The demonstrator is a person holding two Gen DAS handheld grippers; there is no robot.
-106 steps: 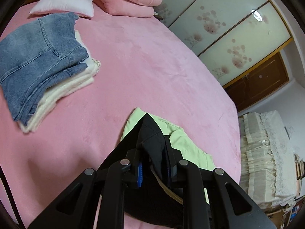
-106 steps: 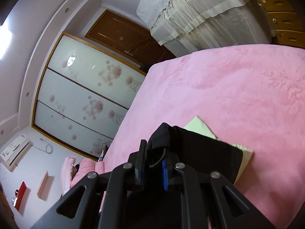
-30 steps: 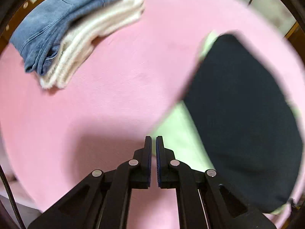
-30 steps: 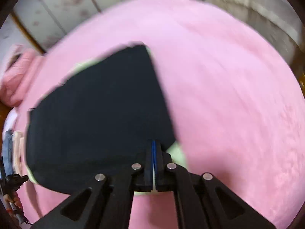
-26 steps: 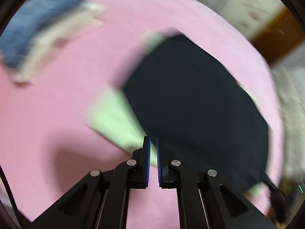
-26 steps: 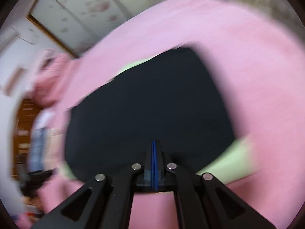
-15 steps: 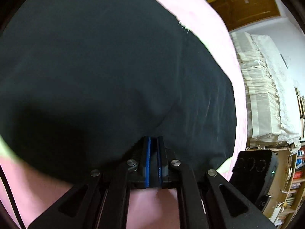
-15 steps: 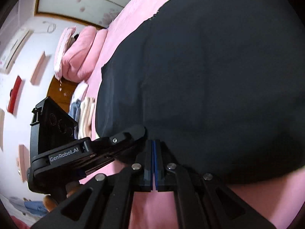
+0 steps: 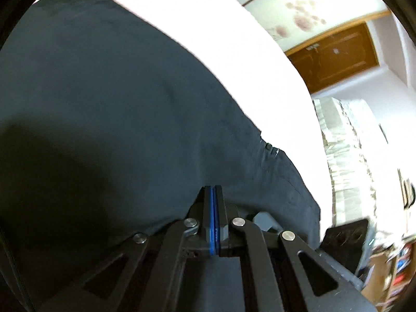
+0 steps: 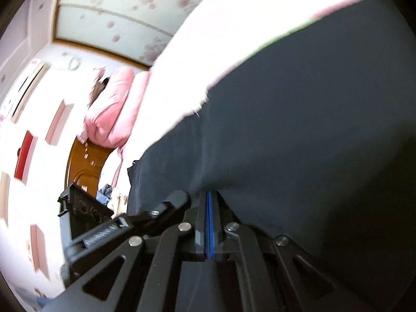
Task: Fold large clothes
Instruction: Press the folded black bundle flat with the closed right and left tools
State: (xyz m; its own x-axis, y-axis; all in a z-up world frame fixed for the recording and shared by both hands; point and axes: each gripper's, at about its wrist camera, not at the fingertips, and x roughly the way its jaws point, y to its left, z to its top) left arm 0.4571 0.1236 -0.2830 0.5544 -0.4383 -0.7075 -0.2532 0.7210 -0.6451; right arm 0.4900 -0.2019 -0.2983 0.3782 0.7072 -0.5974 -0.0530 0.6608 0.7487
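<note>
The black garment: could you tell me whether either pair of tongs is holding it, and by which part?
Both pairs of tongs, left and right, are shut at the near edge of the black garment; whether they pinch it cannot be told.

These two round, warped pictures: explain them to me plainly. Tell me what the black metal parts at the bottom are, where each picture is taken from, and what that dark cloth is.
No robot here: a person holds a two-finger gripper in each hand, and each gripper carries a wide-angle camera looking along its fingers, hence the round warping. One picture comes from the left gripper, the other from the right gripper. Both have their fingers pressed together at the near edge of a large dark garment, which lies spread on a bed with a pale pink cover. Whether they actually pinch the cloth is unclear. In the right view the left gripper shows close beside. Pink bedding is piled at the bed's far end.
</note>
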